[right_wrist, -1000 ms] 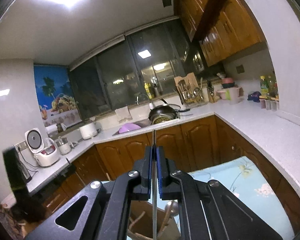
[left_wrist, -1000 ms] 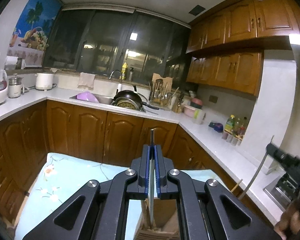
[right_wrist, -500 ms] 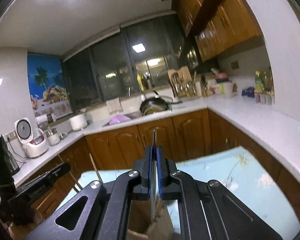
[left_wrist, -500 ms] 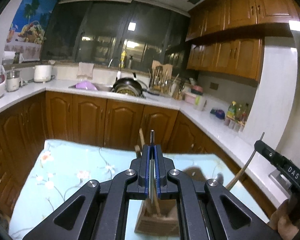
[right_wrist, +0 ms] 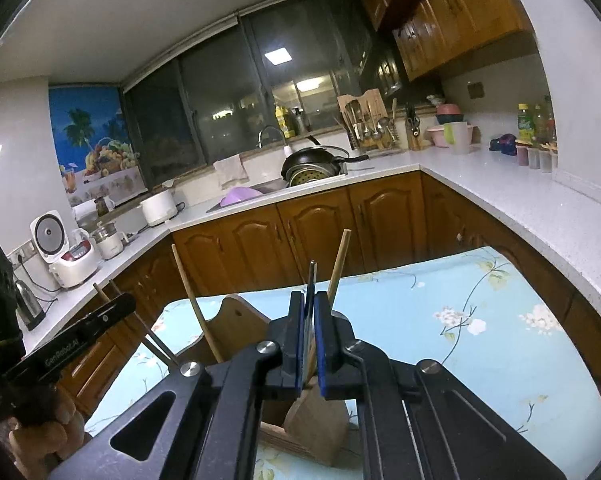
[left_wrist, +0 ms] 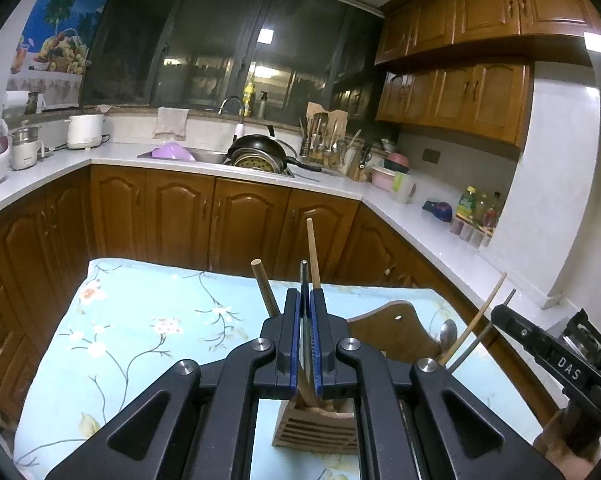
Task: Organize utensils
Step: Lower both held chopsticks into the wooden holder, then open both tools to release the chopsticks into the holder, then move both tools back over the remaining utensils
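My 2 black grippers, left (left_wrist: 308,300) and right (right_wrist: 309,304), each pinch a thin grey metal utensil handle (left_wrist: 303,280) at lower centre of frame, above the slotted brown wooden utensil holder (left_wrist: 320,428) standing on the floral light-blue tablecloth (left_wrist: 140,320).

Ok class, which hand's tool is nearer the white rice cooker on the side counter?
Left. The left tool is on the side toward the rice cooker; the right tool is beyond it, further away.
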{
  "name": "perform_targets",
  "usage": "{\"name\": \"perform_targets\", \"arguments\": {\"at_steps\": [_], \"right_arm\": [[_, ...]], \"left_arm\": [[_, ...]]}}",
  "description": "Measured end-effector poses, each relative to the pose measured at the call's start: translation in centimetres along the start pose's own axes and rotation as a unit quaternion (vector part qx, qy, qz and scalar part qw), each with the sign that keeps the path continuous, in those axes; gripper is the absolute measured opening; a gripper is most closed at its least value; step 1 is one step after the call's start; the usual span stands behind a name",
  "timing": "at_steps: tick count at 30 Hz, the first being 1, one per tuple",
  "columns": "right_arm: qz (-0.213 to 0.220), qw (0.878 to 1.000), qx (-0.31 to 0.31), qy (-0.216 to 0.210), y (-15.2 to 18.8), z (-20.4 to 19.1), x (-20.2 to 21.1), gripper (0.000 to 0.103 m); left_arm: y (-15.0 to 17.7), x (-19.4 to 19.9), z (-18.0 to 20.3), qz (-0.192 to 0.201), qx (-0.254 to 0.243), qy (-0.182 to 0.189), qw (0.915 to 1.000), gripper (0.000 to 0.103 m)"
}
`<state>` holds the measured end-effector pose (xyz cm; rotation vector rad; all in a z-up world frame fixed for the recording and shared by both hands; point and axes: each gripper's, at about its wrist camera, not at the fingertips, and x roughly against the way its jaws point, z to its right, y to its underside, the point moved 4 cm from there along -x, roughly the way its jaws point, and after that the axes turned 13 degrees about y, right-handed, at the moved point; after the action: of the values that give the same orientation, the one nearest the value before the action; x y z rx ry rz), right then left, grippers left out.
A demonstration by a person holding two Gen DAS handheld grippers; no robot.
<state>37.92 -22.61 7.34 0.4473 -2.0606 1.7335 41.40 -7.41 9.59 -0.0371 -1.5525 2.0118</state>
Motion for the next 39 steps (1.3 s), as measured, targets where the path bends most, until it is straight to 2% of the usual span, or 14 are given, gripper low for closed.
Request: {"name": "perform_targets", "arguments": {"at_steps": [3, 7, 9, 13, 14, 15, 17, 18, 20, 23, 29, 34, 39], "right_arm": [[-0.006, 1.000, -0.003, -0.002, -0.1, 0.0, -0.1, 0.006], [-0.014, 1.000, -0.013, -0.008, -0.3, 0.4, -0.1, 0.015], [-0.007, 1.000, -0.020, -0.011, -0.5, 0.6, 0.6, 0.037], [0.009, 0.999, -0.043, -0.015, -0.9, 1.7, 2.3, 0.048], [0.011, 0.999, -0.051, -0.017, -0.9, 2.1, 2.7, 0.057], [0.014, 0.998, -0.059, -0.018, -1.0, 2.5, 3.2, 0.070], [0.022, 0.997, -0.073, -0.023, -0.8, 3.2, 4.4, 0.085], [0.028, 0.996, -0.077, -0.022, -0.6, 3.6, 5.2, 0.090], [0.032, 0.996, -0.078, -0.022, -0.1, 4.1, 6.3, 0.095], [0.029, 0.996, -0.078, -0.022, 1.0, 4.6, 7.8, 0.098], [0.026, 0.998, -0.064, -0.003, 3.5, 5.3, 11.2, 0.101], [0.035, 0.999, -0.033, 0.012, 5.8, 5.2, 14.4, 0.103], [0.033, 0.999, -0.003, 0.033, 8.4, 4.7, 16.8, 0.103]], "left_arm": [[0.3, -0.1, 0.1, -0.011, 0.002, 0.000, 0.9999, 0.005], [0.0, -0.3, 0.7, -0.021, -0.004, 0.007, 0.9998, 0.019], [-0.2, 0.3, 1.2, -0.017, -0.009, 0.008, 0.9998, 0.026], [-0.2, 2.3, 2.3, 0.004, -0.019, 0.009, 0.9998, 0.048], [-0.2, 3.0, 2.4, 0.009, -0.021, 0.009, 0.9997, 0.056], [0.0, 3.9, 2.6, 0.015, -0.023, 0.007, 0.9996, 0.060], [0.5, 5.3, 2.8, 0.025, -0.023, 0.005, 0.9994, 0.076], [0.9, 6.3, 2.8, 0.030, -0.021, 0.002, 0.9993, 0.079], [1.8, 7.9, 2.8, 0.031, -0.013, -0.003, 0.9994, 0.087], [4.0, 9.7, 3.0, 0.022, -0.004, -0.012, 0.9997, 0.093], [6.8, 12.9, 4.6, -0.004, 0.010, -0.017, 0.9998, 0.096], [8.3, 15.9, 7.0, -0.012, -0.001, -0.020, 0.9997, 0.102], [10.5, 18.6, 8.1, -0.017, -0.012, -0.029, 0.9994, 0.102]]}}
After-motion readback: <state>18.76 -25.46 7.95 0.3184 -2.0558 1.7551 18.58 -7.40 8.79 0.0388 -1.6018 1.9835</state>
